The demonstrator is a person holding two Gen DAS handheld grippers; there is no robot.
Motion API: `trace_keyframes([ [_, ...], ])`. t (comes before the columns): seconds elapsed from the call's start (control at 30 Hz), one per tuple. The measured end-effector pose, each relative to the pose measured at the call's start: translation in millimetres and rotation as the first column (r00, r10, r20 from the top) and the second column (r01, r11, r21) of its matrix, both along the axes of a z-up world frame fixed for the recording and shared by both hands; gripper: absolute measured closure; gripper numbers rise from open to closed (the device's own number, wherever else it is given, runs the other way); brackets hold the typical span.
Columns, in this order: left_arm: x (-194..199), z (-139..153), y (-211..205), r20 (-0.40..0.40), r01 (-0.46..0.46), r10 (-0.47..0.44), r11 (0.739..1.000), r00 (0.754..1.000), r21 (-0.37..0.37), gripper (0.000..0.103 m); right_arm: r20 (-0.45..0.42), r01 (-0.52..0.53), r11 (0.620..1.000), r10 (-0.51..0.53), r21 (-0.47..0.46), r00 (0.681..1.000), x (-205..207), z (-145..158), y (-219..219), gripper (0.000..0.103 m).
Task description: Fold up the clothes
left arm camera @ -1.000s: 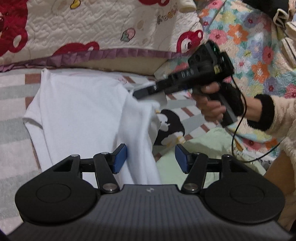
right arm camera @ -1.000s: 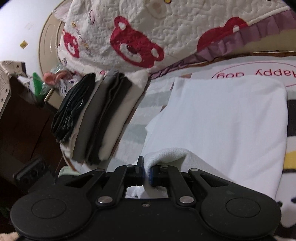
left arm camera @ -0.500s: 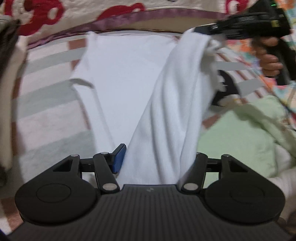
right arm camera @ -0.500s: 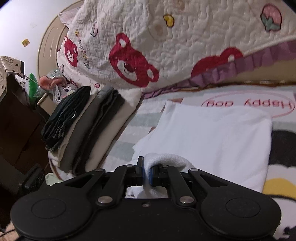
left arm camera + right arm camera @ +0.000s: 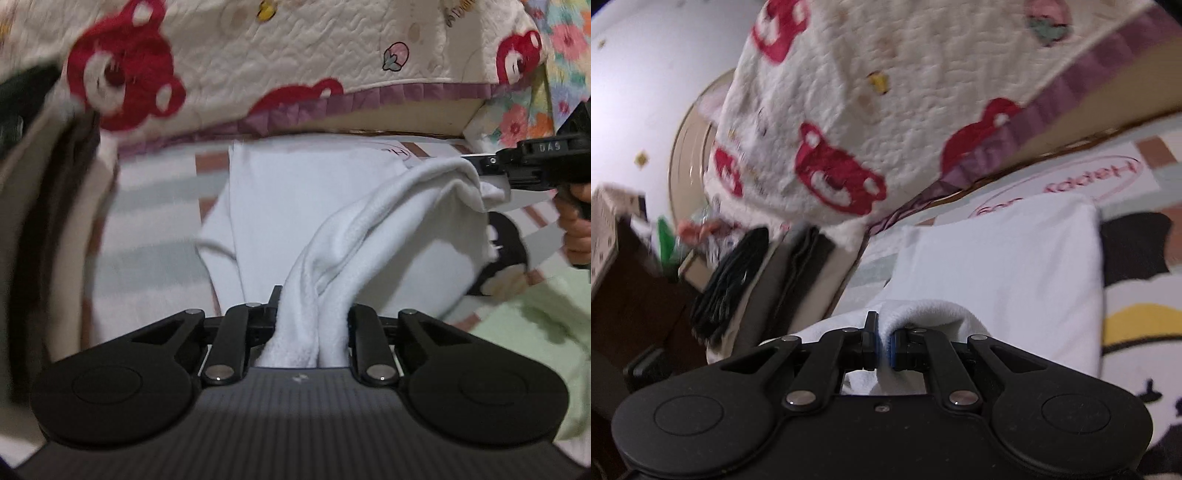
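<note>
We read "DAS" on the black body of the right gripper (image 5: 495, 161); the pink circled lettering on the mat (image 5: 1067, 181) blurs, upside down, past reading.

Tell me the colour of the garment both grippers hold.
White garment, plain; clearest in the left wrist view.

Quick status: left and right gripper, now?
Left gripper: shut on white garment.
Right gripper: shut on the same garment's edge.
</note>
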State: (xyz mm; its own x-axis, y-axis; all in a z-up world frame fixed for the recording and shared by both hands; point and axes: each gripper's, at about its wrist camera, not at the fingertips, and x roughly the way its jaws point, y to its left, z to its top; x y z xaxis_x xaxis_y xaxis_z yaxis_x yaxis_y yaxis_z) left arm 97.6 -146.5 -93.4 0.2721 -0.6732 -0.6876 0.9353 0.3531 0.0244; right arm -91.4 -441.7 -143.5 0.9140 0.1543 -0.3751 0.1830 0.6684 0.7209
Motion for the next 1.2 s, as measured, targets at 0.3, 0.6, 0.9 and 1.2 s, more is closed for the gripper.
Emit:
trace_keyframes([
  [0.3,52.5,29.6,-93.4,0.057,0.043,-0.047,0.997,0.997,0.069,0.086,0.023,0.112,0.994,-0.112,0.017,0.993,9.3,5.1,-50.5,0.095],
  [0.6,90.9,-21.7,-189.4,0.042,0.056,-0.063,0.987,0.997,0.152,0.086,-0.156,0.171,0.959,-0.137,0.228,0.978,52.0,-54.6,-146.4,0.095],
  [0.9,120.8,-49.2,-206.7,-0.083,0.025,-0.008,0.978,0.997,0.208,0.081,-0.294,0.190,0.913,-0.082,0.360,0.952,83.4,-87.6,-177.1,0.095],
  [1.2,147.7,-27.2,-186.2,-0.028,-0.119,0.124,0.982,0.992,0.144,0.043,-0.309,0.229,0.837,-0.076,0.496,0.948,85.6,-104.8,-194.2,0.092],
])
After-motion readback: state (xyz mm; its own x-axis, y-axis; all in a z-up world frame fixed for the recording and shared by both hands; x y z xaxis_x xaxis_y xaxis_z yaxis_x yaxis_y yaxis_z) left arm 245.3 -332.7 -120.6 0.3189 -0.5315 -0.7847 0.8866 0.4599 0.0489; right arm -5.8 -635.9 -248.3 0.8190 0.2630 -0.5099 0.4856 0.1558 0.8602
